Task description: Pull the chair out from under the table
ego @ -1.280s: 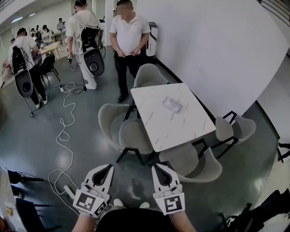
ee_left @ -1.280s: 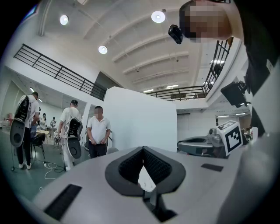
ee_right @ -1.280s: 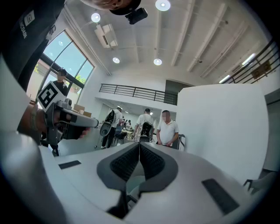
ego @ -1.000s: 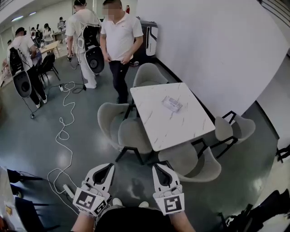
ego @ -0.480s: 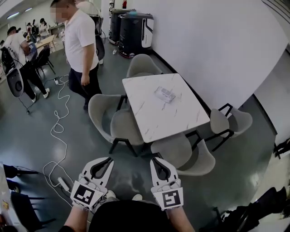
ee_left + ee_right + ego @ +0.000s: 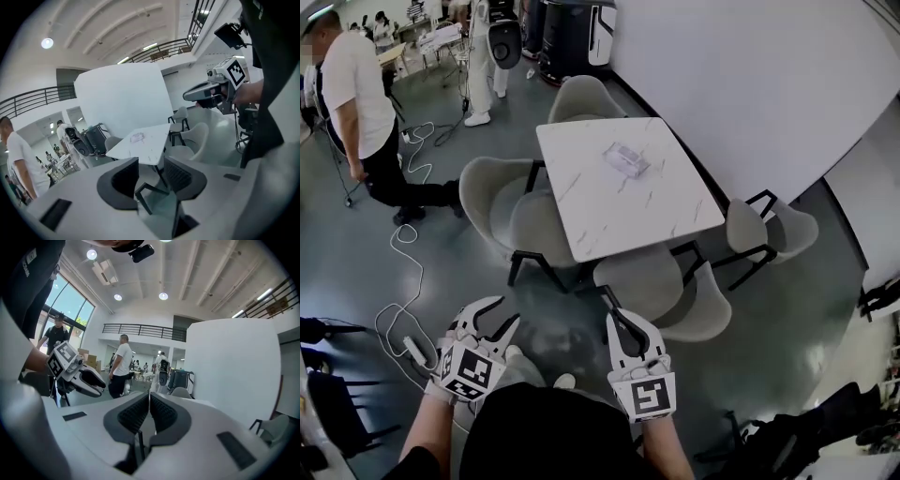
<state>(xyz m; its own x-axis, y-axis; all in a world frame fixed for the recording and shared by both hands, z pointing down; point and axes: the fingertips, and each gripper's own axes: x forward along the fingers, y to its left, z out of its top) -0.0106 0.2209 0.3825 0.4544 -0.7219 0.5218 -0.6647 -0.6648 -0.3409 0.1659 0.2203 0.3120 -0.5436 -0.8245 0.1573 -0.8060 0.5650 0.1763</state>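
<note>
A white marble table (image 6: 628, 211) stands by the wall with grey shell chairs tucked round it. The nearest chair (image 6: 661, 286) has its back toward me, a short way ahead of both grippers. My left gripper (image 6: 494, 317) is low at the left and rolled to one side. Its jaws have just been opening and stand apart with nothing between them (image 6: 150, 176). My right gripper (image 6: 617, 321) points at the near chair, apart from it. In the right gripper view its pads meet with nothing held (image 6: 149, 411). The left gripper view shows the table (image 6: 143, 143) and a chair (image 6: 194, 138) ahead.
More grey chairs stand at the table's left (image 6: 511, 216), far end (image 6: 581, 94) and right (image 6: 769, 230). A clear packet (image 6: 623, 159) lies on the tabletop. A person in a white shirt (image 6: 356, 94) stands at the left. A white cable (image 6: 403, 281) trails over the floor.
The table and chairs have come nearer. My left gripper has opened and rolled to one side. The right gripper stays shut. The person in the white shirt has walked off to the left.
</note>
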